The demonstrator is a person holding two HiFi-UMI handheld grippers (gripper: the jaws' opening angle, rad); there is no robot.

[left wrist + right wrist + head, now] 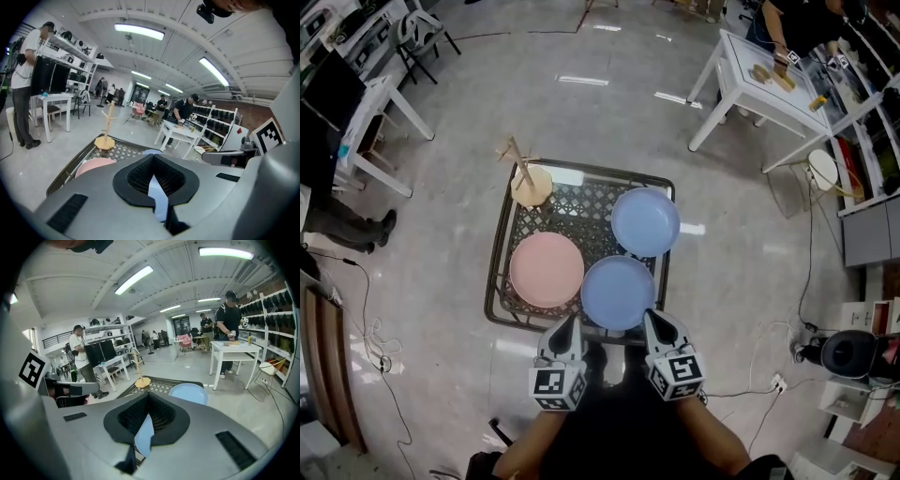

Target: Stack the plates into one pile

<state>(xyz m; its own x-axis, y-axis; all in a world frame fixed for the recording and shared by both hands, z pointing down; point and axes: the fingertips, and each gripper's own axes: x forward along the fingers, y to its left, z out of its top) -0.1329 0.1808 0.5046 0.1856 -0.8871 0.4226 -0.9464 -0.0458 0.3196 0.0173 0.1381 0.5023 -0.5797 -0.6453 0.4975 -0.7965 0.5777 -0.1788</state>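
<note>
Three plates lie on a low black mesh table (pixel 502 244): a pink plate (pixel 546 269) at the left, a light blue plate (pixel 619 292) at the front and a second light blue plate (pixel 645 222) behind it to the right. None overlaps another. My left gripper (pixel 572 322) hangs just off the table's near edge, between the pink and the front blue plate, jaws shut and empty. My right gripper (pixel 652 320) is beside the front blue plate's right rim, also shut on nothing. In the left gripper view the pink plate (pixel 96 165) shows beyond the shut left gripper (pixel 154 180).
A wooden peg stand (pixel 530 180) on a round base sits at the table's far left corner. White tables (pixel 764 80) and people stand around the room on a shiny floor. Cables trail at the right and left.
</note>
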